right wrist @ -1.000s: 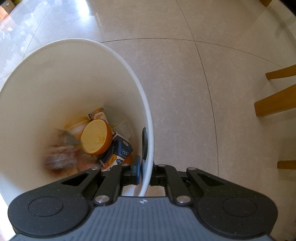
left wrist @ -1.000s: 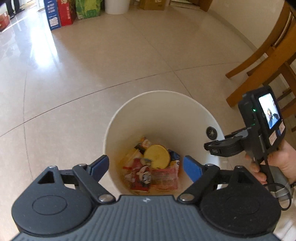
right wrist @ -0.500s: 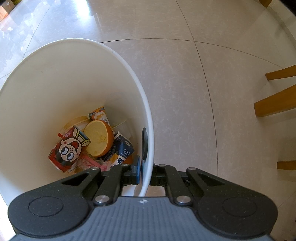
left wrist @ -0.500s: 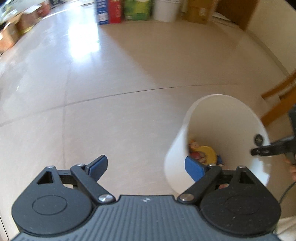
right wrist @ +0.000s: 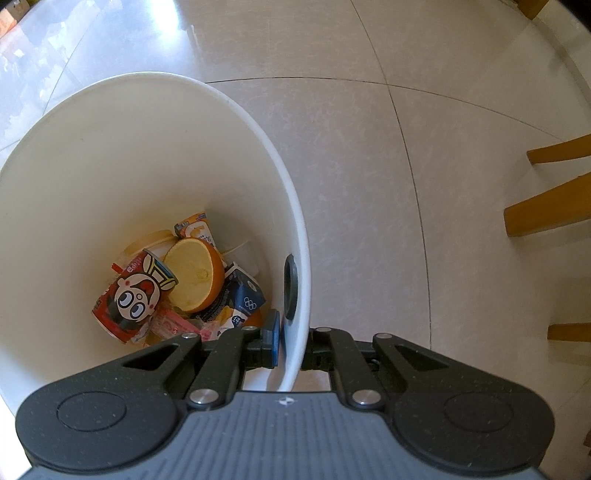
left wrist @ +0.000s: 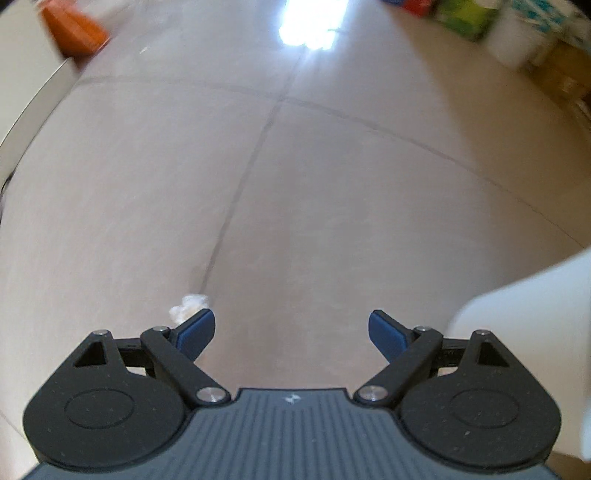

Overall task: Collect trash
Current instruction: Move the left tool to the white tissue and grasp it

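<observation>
A white trash bin (right wrist: 110, 155) stands on the tiled floor. My right gripper (right wrist: 291, 339) is shut on its rim, one finger inside and one outside. Inside lie a red cartoon wrapper (right wrist: 129, 299), half an orange (right wrist: 194, 273), a dark carton (right wrist: 240, 299) and other packets. In the left wrist view my left gripper (left wrist: 291, 332) hangs open over bare floor, nothing between its blue pads (left wrist: 195, 328). A small crumpled white tissue (left wrist: 186, 304) lies on the floor just beyond the left pad. The bin's white side (left wrist: 535, 332) shows at the right edge.
Wooden chair legs (right wrist: 546, 210) stand to the right of the bin. Blurred boxes and a white bucket (left wrist: 513, 33) line the far wall. An orange object (left wrist: 74, 27) sits at the upper left beside a pale cabinet edge (left wrist: 26, 85).
My left gripper swung away from above the bin to the left and dropped toward the floor; the tissue came into view. The red wrapper settled in the bin. The right gripper stayed put.
</observation>
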The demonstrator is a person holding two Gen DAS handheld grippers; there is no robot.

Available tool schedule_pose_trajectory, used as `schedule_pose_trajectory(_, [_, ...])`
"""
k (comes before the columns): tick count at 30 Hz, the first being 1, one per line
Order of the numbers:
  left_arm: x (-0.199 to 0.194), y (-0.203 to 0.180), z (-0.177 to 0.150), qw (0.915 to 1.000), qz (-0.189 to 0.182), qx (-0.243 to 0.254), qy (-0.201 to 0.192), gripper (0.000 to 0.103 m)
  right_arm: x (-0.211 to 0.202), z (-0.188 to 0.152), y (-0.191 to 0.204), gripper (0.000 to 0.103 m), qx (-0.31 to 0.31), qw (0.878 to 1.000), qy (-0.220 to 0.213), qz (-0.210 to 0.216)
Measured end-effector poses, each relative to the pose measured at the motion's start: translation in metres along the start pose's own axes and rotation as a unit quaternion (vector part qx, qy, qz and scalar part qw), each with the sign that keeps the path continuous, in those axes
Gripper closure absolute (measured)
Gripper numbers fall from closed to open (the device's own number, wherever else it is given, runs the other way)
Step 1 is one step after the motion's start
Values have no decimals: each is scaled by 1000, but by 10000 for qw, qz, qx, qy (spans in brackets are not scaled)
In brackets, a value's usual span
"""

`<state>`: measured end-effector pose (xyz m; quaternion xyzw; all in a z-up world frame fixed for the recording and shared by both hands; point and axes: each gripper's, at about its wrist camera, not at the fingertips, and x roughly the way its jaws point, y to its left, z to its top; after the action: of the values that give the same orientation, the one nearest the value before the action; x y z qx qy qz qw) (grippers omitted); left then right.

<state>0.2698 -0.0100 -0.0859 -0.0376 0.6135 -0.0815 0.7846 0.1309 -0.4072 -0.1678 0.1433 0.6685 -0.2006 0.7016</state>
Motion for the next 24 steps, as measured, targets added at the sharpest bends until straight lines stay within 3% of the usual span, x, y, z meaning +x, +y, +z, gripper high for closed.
schedule_pose_trajectory(5, [44,34,-3,9969,160,-720,275,19,0,-2,1,93,-41,10000,-17,-10])
schedule_pose_trajectory(14, [107,86,-11,9830,370,-1764,360,26,-1,-2,4,92,-124,9999,-42,-64])
schedule_pose_trajectory(24, [160,100,-21,9745,759,-2065,431,30,1,-3,8,91,-160,9998,-43,-136])
